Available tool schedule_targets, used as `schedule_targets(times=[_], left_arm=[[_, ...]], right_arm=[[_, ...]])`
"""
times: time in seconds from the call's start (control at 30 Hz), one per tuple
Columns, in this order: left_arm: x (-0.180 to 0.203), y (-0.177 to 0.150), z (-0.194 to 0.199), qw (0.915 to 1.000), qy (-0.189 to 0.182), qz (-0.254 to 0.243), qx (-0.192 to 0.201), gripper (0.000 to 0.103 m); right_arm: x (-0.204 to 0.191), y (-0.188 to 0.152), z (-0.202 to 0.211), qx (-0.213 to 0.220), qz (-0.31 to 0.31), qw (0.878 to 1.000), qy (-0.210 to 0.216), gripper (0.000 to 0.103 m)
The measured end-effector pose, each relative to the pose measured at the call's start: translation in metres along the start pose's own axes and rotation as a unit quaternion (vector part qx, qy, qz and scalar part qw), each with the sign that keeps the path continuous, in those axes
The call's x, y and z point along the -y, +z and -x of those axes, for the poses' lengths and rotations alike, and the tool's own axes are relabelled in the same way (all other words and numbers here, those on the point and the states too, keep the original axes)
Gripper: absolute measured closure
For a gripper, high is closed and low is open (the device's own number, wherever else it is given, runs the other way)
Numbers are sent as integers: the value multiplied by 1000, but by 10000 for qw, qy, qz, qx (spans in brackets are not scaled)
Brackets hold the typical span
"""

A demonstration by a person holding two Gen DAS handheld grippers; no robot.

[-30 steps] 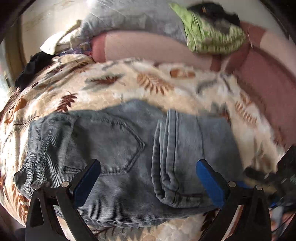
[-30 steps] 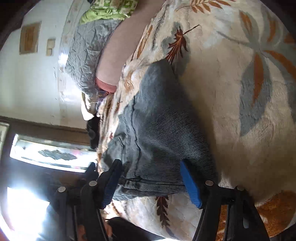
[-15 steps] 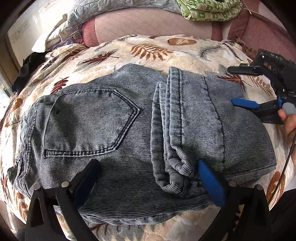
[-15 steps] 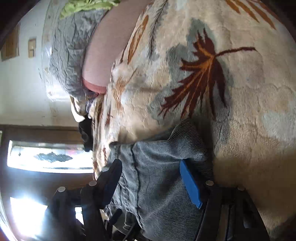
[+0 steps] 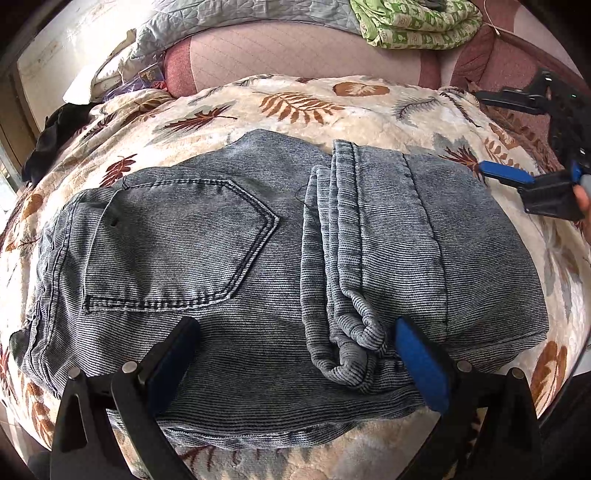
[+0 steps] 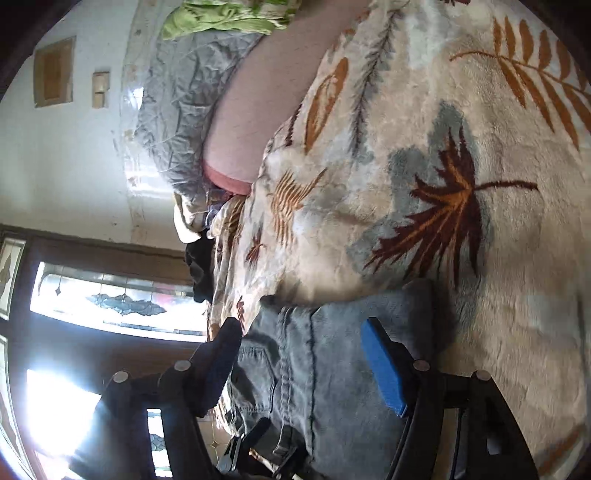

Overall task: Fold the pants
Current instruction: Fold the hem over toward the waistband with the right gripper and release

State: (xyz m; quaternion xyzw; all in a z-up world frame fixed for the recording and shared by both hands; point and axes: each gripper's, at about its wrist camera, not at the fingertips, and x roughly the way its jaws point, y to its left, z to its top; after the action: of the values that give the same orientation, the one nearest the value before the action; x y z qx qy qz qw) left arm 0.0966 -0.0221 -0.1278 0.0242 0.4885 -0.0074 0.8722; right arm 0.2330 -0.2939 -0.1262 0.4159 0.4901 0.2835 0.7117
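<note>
Blue-grey corduroy pants (image 5: 258,258) lie folded on the leaf-patterned blanket (image 5: 295,103), back pocket up at the left and a doubled leg hem across the middle. My left gripper (image 5: 295,360) hangs open over the pants' near edge, one finger on each side of the hem roll and neither pressing the cloth. My right gripper (image 5: 495,136) hovers at the right, off the pants' far right corner, with a hand behind it. Its jaws are opening with nothing between them. In the right wrist view the right gripper (image 6: 299,332) looks sideways over the pants (image 6: 332,369) lying below.
A pink bolster (image 5: 295,55), a grey quilt (image 5: 240,14) and a green patterned cloth (image 5: 417,26) lie along the back of the bed. Dark clothing (image 5: 55,129) sits at the far left edge. A window and wall (image 6: 55,184) show beyond the bed's side.
My right gripper has drawn back from the pants' right edge toward the far right. The left gripper settled a little lower over the near edge, then stayed still. The pants lie flat and unmoved.
</note>
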Motion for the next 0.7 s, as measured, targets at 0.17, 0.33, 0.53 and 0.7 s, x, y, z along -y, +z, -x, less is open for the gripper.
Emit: schedule_targets(times=[0.17, 0.33, 0.53, 0.7], left_arm=[[0, 0, -1, 10000, 6, 14, 11, 0], [-4, 2, 4, 9999, -120, 99, -51, 0], [-15, 3, 15, 9989, -128, 443, 74, 0], [-11, 1, 11, 9999, -14, 150, -20, 0]], right_arm=[[17, -62, -5, -513, 108, 9974, -491, 25], [15, -71, 20, -89, -55, 9999, 26, 25], [29, -109, 5, -448, 52, 9986, -258, 24], [17, -111, 26, -106, 125, 9999, 19, 25]])
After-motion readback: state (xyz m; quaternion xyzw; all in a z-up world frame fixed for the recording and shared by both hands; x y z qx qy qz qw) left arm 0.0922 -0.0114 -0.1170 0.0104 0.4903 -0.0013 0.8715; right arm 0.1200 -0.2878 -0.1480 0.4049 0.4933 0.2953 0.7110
